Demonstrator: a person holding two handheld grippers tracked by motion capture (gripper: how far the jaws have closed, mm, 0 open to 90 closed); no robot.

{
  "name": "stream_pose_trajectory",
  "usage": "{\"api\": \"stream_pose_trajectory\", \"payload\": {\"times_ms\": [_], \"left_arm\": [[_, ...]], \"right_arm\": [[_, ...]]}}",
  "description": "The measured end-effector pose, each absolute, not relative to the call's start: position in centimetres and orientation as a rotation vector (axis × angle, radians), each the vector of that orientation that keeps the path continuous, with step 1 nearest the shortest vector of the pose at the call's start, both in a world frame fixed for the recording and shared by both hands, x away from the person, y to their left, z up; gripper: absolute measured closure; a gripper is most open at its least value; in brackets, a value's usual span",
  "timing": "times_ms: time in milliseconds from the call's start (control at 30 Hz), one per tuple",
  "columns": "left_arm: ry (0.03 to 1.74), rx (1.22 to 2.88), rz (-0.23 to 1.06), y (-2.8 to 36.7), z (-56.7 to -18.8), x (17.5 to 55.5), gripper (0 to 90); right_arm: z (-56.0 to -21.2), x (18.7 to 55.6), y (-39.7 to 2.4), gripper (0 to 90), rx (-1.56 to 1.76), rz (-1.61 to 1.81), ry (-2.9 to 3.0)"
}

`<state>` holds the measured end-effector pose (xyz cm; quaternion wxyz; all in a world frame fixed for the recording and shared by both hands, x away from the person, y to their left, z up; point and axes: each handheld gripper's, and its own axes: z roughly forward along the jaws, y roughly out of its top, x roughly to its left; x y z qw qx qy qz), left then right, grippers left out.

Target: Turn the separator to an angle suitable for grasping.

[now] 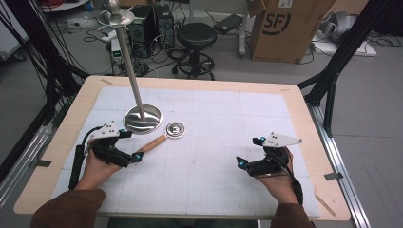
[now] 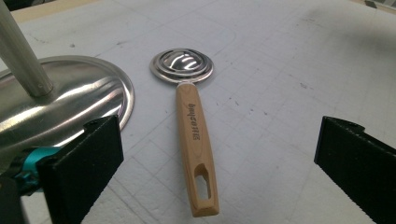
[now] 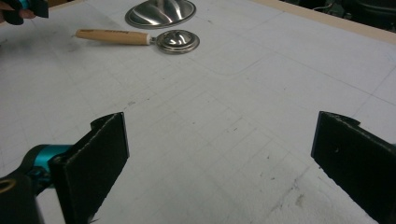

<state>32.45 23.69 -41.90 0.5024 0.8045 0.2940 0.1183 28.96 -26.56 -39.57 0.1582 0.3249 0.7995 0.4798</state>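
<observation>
Left claw (image 2: 212,163) spread wide, wooden-handled spoon (image 2: 194,135) lying between its jaws, ungripped, beside steel stand base (image 2: 79,100). Right claw (image 3: 219,163) spread wide over bare tabletop (image 3: 243,93).

Behind the wooden counter (image 1: 57,142) there is a grey floor (image 1: 228,64) with a black stool (image 1: 196,35), a cardboard box (image 1: 285,28) (printed letters), and many cables (image 1: 157,47).

In the high view, the stand's base (image 1: 142,119) sits on the desk (image 1: 62,137) left of centre. The spoon (image 1: 164,135) lies just right of it, handle running toward the lower left. The left gripper (image 1: 134,145) is at the handle's end; the right gripper (image 1: 249,152) lies well apart, lower right.
</observation>
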Motion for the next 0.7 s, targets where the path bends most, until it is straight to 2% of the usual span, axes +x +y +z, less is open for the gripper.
{"api": "stream_pose_trajectory", "payload": {"times_ms": [700], "left_arm": [[0.718, 1.962, 0.323, 22.5, -40.6, 33.3, 1.7]], "right_arm": [[-40.0, 29.1, -26.6, 2.8, 0.946, 1.378, 2.293]]}}
